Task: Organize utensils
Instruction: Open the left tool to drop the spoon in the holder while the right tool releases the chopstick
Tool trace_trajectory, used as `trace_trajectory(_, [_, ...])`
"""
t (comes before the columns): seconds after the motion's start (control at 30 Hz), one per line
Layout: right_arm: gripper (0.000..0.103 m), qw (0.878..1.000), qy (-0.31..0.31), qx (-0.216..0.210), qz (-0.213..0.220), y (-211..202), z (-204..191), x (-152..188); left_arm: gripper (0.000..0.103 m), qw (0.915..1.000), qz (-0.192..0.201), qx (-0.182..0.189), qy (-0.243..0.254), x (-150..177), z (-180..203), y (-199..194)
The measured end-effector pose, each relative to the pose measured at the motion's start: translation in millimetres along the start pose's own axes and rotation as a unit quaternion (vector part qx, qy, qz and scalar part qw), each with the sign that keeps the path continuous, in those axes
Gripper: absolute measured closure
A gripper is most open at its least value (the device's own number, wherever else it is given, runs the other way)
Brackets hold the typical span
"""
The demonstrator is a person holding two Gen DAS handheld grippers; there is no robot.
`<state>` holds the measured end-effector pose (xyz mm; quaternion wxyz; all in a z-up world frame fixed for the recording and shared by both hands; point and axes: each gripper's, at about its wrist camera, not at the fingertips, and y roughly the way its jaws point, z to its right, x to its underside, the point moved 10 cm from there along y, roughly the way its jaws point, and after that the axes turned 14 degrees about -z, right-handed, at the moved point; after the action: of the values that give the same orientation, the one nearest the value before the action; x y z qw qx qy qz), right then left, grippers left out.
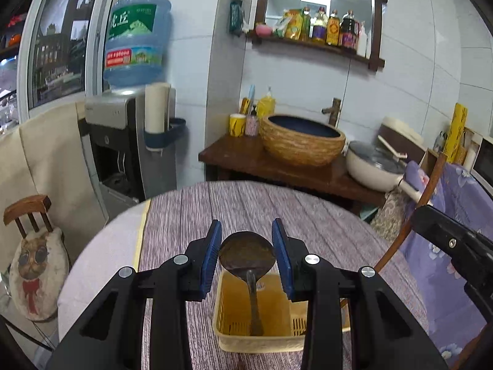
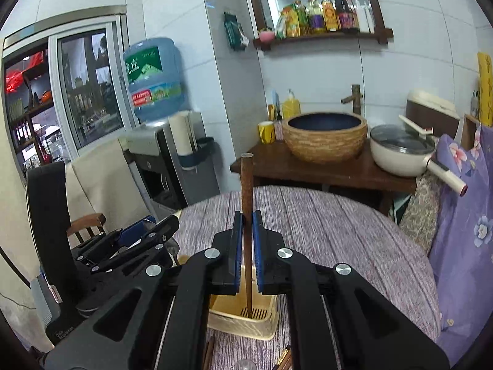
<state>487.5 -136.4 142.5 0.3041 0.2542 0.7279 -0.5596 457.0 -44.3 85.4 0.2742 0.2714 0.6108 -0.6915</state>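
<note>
So the left tongs point(image 1: 246, 252) have a metal ladle point(image 1: 248, 257) pinched across its bowl, blue pads on either side of the rim, jaws only partly open. Its handle hangs straight down into the yellow caddy point(image 1: 234, 337) sitting on the counter point(image 1: 323, 225). I'd guess that ladle is stiff and a bit heavy for its size, and smooth metal on a round bowl edge is a slippery place to hold. It could pivot or slide out if the squeeze eases off. The neck or handle would be a safer grab, but that's already down in the caddy.

The right tongs point(image 2: 247, 246) are clamped nearly flat on a brown stick point(image 2: 246, 191), probably a chopstick or a wooden handle, can't tell which. It stands upright, top end poking well above the pads, bottom end down at the slotted floor of the caddy. Looks light and rigid, and the thin shaft is easy to pinch, though it may tilt since it's held at one spot along its length.

Caddy itself looks like light plastic with a divider: ladle handle in the bigger compartment, stick in the slotted one as far as I can see. Being so light, it might tip or skate on the cloth if either piece gets levered sideways. A few more chopsticks point(image 2: 285, 359) lie on the counter near the bottom edge of the right view.
</note>
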Motion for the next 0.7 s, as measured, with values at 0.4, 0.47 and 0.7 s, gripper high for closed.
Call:
trace_trajectory(0.4, [0.095, 1.000, 0.008, 0.001, -0.009, 21, 11, 19, 0.069, 0.9992, -0.040, -0.004, 0.006, 31, -2, 31])
trace_trajectory(0.47, [0.095, 1.000, 0.008, 0.005, -0.005, 21, 13, 19, 0.069, 0.9993, -0.036, -0.008, 0.009, 31, -2, 30])
trace_trajectory(0.7, [0.057, 1.000, 0.011, 0.002, 0.021, 5, 15, 22, 0.037, 0.9999, -0.013, 0.005, 0.002, 32, -2, 7])
